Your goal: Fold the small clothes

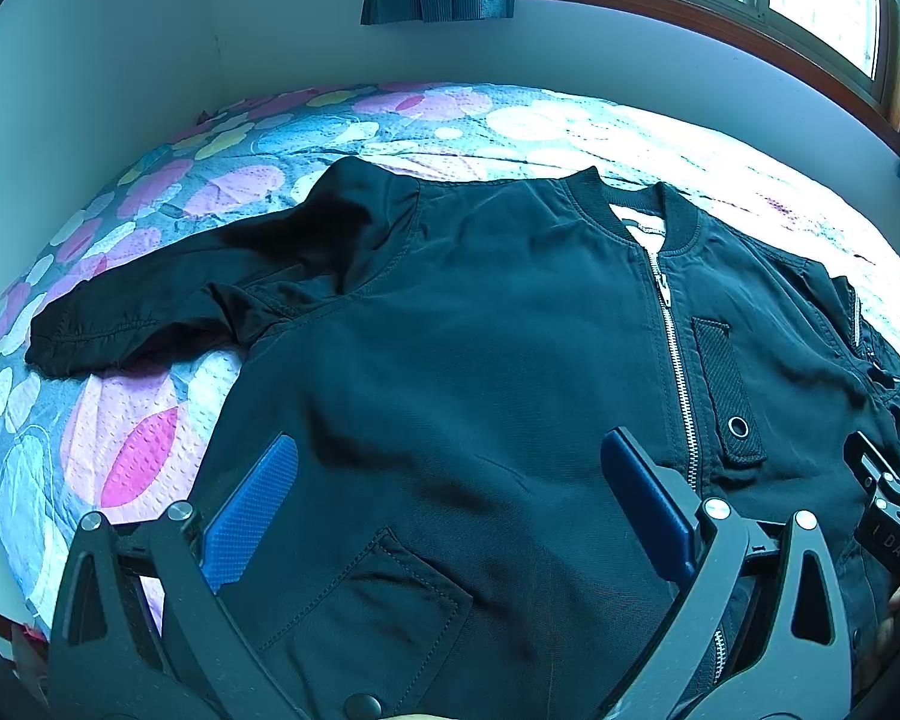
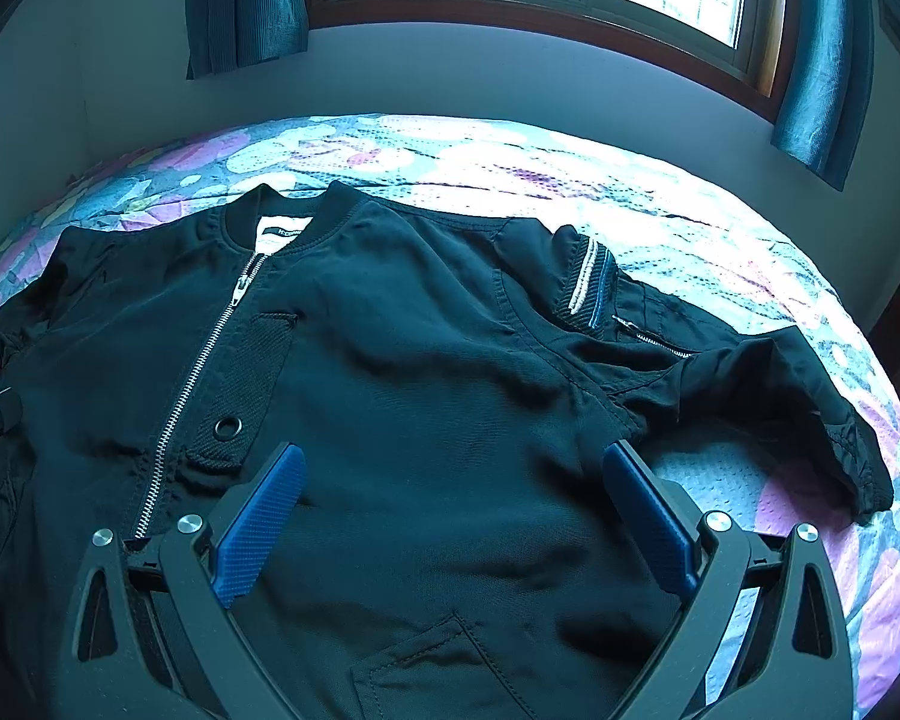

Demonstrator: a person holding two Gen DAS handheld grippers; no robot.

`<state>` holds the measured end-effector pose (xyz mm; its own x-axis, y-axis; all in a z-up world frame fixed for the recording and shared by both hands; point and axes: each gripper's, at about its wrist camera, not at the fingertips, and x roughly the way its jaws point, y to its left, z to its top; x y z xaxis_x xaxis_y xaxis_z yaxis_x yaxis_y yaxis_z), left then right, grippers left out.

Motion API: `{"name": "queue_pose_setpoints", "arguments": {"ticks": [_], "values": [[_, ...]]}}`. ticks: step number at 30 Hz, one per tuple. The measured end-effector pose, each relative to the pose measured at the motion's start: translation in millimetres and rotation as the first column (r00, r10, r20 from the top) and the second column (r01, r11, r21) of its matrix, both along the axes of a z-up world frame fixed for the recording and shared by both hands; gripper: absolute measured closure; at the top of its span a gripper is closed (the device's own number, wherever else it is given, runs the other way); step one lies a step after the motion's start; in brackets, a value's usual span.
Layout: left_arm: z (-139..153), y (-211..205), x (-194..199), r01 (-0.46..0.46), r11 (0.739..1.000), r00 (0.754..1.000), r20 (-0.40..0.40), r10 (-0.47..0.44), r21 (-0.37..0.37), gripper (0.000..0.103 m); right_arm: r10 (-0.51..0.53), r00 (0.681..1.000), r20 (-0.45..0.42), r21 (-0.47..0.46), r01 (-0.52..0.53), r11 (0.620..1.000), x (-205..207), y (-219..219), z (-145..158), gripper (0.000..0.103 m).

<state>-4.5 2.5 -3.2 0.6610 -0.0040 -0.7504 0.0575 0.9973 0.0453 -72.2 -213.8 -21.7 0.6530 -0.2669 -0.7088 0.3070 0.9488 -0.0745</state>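
1. Lying front-up and zipped on the bed (image 1: 150, 450), the black jacket (image 1: 480, 330) is spread flat, collar toward the window wall, hem nearest both cameras.
2. Left sleeve (image 1: 150, 312) extends outward over the floral bedspread; right sleeve (image 2: 780, 390) likewise extends out, slightly bent. Neither is folded in.
3. Left claw (image 1: 450, 504): wide open, blue pads apart, holding nothing, poised over the lower left front panel. Contact with cloth cannot be determined.
4. Right claw (image 2: 450, 510): wide open, empty, poised over the lower right front panel near the hem pocket (image 2: 450, 660).
5. Progress judgement: laying-out appears complete; no fold made yet.
6. Remaining, as judged: bring both sleeves across the body, then fold hem toward collar.
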Motion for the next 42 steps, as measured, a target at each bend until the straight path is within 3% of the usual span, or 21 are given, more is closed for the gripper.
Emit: {"name": "queue_pose_setpoints", "arguments": {"ticks": [15,19,23,27,29,32,34,37,38,39,40,42], "values": [[0,1,0,-0.002,1.000,1.000,0.003,0.002,0.001,0.002,-0.001,1.000,0.006,0.005,0.001,1.000,-1,-1,5,0.004],[3,3,-1,0.006,1.000,1.000,0.016,-0.006,-0.011,0.002,-0.028,0.988,0.151,0.035,0.023,0.999,-18,-11,32,0.004],[8,8,1,0.006,1.000,0.999,0.042,-0.005,-0.016,0.002,-0.053,0.946,0.319,0.097,0.023,0.995,-46,-40,61,0.004],[7,18,9,-0.019,0.999,1.000,0.022,0.020,-0.037,0.002,-0.087,0.959,0.269,0.150,0.047,0.988,-57,-92,68,0.004],[3,23,12,-0.023,0.999,1.000,0.008,0.023,-0.034,0.002,-0.166,0.950,0.264,0.167,0.125,0.978,-72,-136,71,0.004],[-3,31,15,-0.027,0.999,1.000,-0.005,0.027,-0.025,0.002,-0.312,0.913,0.264,0.297,0.231,0.926,-104,-218,70,0.005],[-6,35,18,-0.035,0.999,0.999,-0.017,0.034,-0.025,0.002,-0.438,0.867,0.238,0.406,0.321,0.856,-131,-284,59,0.005],[-12,39,21,-0.050,0.999,0.998,-0.028,0.049,-0.019,0.002,-0.530,0.836,0.142,0.493,0.405,0.770,-153,-352,31,0.008],[-14,39,22,-0.055,0.998,0.998,-0.032,0.054,-0.015,0.002,-0.555,0.826,0.094,0.516,0.437,0.737,-158,-372,15,0.019],[-15,38,24,-0.058,0.998,0.998,-0.035,0.057,-0.013,0.002,-0.569,0.820,0.064,0.542,0.450,0.710,-163,-385,4,0.041],[-16,38,24,-0.060,0.998,0.998,-0.038,0.060,-0.013,0.002,-0.580,0.814,0.029,0.572,0.462,0.678,-167,-395,-8,0.048],[-18,37,25,-0.062,0.998,0.997,-0.047,0.061,-0.014,0.002,-0.583,0.811,-0.039,0.633,0.472,0.614,-174,-404,-31,0.049]]}}
